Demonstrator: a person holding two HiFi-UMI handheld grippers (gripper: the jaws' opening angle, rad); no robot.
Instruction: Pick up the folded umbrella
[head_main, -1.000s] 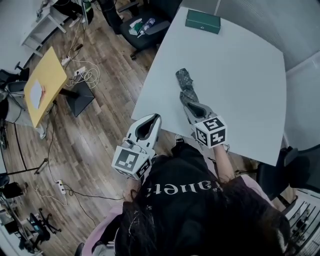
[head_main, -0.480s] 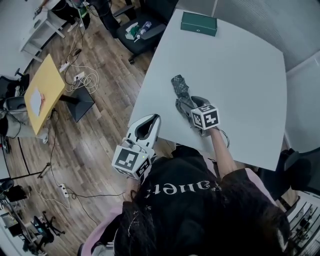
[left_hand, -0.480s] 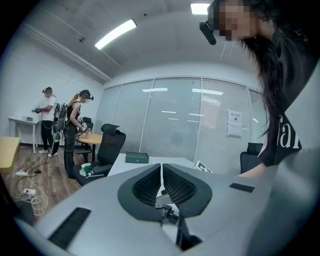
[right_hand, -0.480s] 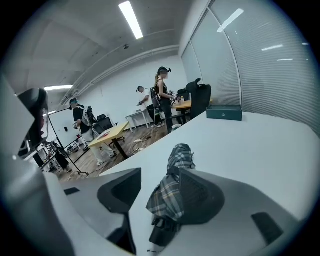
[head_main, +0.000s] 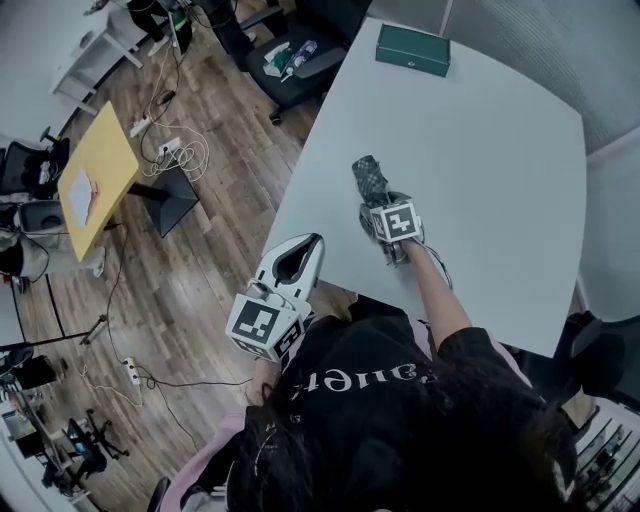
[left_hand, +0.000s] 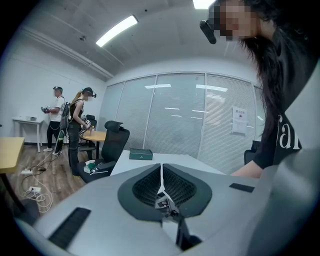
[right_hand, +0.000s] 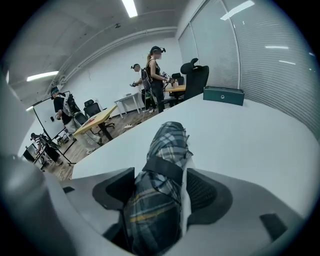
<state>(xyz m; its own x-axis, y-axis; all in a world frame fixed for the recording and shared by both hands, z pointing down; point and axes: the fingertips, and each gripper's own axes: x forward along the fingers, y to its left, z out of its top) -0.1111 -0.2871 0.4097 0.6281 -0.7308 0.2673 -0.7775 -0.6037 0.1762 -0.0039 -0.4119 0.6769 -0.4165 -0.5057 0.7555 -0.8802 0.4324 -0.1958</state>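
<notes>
Well, near the left edge of the white bench (head_main: 500, 150), the folded umbrella (head_main: 368, 176) lies clamped in the right hand-held gripper (head_main: 380, 208); grasp seemingly made, lift not yet done. The left hand-held gripper (head_main: 298, 256) hangs closed and empty off the bench

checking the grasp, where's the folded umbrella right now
In the head view the folded umbrella sits mid-frame near the white table's left edge, its near end clamped between the right gripper's jaws.
</notes>
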